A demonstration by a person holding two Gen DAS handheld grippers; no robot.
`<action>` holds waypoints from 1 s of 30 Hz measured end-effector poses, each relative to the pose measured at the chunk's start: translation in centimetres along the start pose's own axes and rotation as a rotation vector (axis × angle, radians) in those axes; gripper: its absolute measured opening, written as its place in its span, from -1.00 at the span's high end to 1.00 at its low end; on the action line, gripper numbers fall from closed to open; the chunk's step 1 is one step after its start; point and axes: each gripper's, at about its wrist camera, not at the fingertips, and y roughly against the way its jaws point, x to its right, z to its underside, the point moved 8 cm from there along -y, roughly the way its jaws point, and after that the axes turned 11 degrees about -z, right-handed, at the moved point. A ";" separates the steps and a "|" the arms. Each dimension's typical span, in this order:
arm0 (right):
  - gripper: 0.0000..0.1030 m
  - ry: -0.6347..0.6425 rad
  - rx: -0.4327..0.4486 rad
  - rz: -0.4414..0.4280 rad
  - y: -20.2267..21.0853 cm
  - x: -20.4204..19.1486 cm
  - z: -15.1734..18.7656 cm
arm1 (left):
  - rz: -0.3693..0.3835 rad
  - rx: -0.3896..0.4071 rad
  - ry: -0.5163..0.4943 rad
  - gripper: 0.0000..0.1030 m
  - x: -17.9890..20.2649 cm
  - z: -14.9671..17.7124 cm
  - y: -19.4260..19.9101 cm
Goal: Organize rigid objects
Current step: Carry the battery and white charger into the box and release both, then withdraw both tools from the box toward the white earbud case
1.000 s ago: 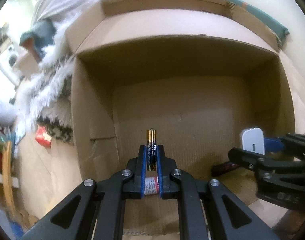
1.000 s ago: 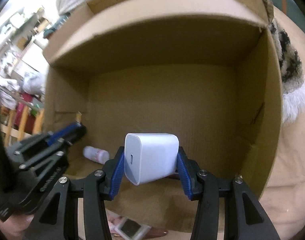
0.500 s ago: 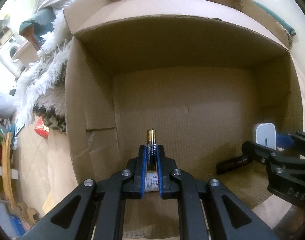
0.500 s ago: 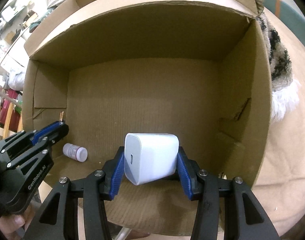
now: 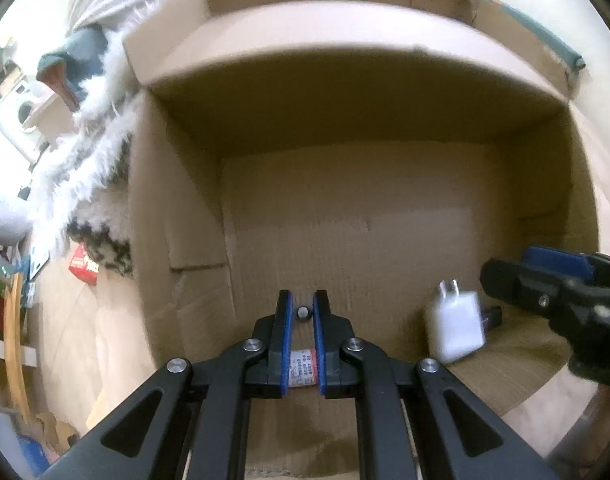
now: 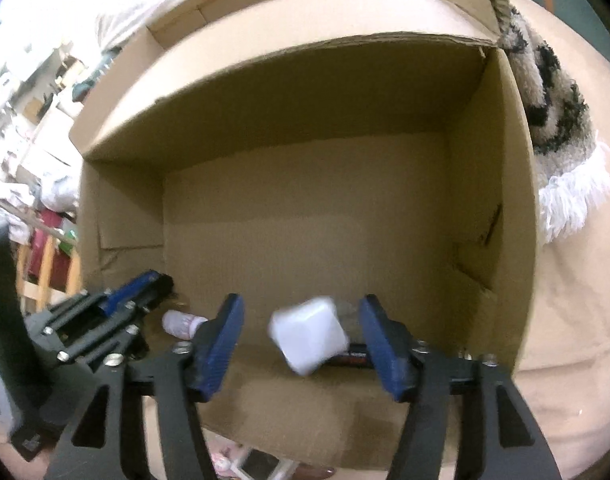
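Right gripper [image 6: 301, 302] jaws, just opening, stand wide of the charger [image 6: 309, 336], which tumbles tilted between them toward the near edge of the box [image 6: 305, 120] floor | left gripper [image 5: 303, 300] pinches narrow on a battery [image 5: 303, 312], now end-on, upright a moment ago | charger, clamped then, is free; the battery's release likely follows.

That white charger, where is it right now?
The charger is inside the cardboard box, loose between the open right gripper's fingers, beside a dark item on the box's right side.
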 end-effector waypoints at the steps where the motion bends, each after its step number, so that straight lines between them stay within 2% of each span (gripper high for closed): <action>1: -0.38 0.004 0.015 -0.005 0.4 -0.3 -0.2 | -0.006 0.020 0.005 0.82 -0.2 -0.2 0.4; 3: -0.38 0.020 0.054 -0.012 1.2 -0.6 -0.7 | -0.004 0.049 0.017 0.72 -0.5 -0.7 1.1; 5: -0.39 0.033 0.084 -0.006 1.5 -1.1 -1.0 | 0.009 0.066 0.044 0.34 -0.9 -1.0 1.6; 6: -0.46 0.037 0.096 -0.003 1.8 -1.1 -1.1 | 0.012 0.071 0.053 0.22 -1.1 -1.1 1.8; 7: -0.55 0.036 0.107 -0.006 2.1 -1.1 -1.2 | 0.012 0.076 0.060 -0.03 -1.2 -1.1 2.0; 8: -0.60 0.033 0.116 -0.006 2.4 -0.9 -1.2 | 0.010 0.077 0.064 -0.17 -1.4 -1.1 2.1; 12: -0.66 0.014 0.180 0.028 4.4 0.5 -2.3 | 0.028 0.091 0.062 -0.23 -1.4 -1.4 3.2; 16: -0.98 0.000 0.254 0.016 6.2 0.4 -3.1 | 0.020 0.127 0.058 -0.30 -1.5 -1.9 4.8; 22: -0.98 -0.008 0.263 0.002 7.2 0.2 -2.7 | 0.038 0.138 0.099 -0.30 -3.7 -1.6 6.7; 27: -0.98 -0.017 0.257 -0.032 9.0 -0.4 -1.3 | 0.067 0.102 0.163 -0.30 -6.1 -0.5 8.2; 30: -0.98 0.021 0.280 -0.033 10.4 -1.5 -0.4 | 0.069 0.088 0.184 -0.30 -7.0 0.7 8.8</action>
